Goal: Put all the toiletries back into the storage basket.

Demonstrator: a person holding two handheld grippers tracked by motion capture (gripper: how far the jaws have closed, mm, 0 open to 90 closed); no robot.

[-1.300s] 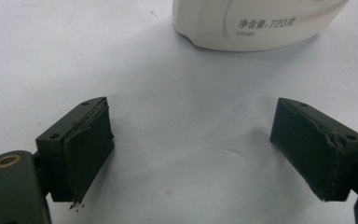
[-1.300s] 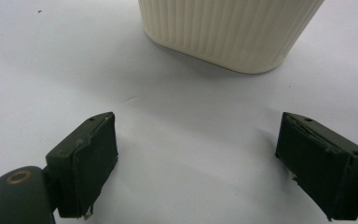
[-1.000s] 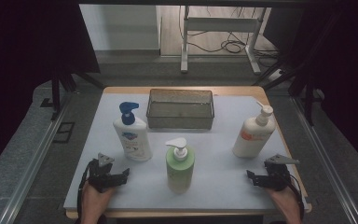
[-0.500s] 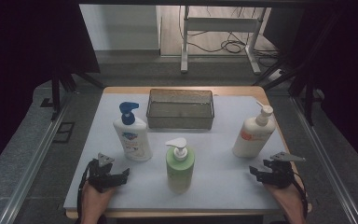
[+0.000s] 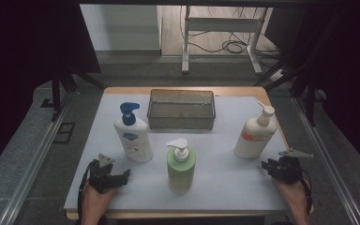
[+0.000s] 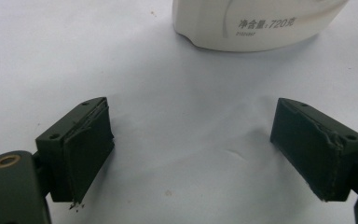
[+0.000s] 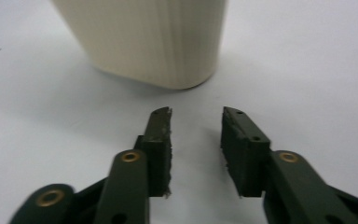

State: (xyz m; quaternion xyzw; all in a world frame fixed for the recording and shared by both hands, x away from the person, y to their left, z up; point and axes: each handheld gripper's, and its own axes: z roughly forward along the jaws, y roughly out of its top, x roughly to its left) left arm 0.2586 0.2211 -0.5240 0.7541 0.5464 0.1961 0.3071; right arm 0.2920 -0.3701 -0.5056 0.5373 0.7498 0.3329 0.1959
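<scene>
Cream bottle (image 5: 254,136) now closer to right gripper (image 5: 268,166), jaws narrowly parted

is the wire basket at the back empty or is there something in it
Empty. In the high view the dark mesh basket shows only its bare floor, and all three pump bottles stand outside it on the white mat.

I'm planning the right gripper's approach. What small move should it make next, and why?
Probably open wider, then ease forward: the right gripper faces the cream bottle, whose base looks wider than the narrow gap between its jaws, with bare mat between them.
</scene>
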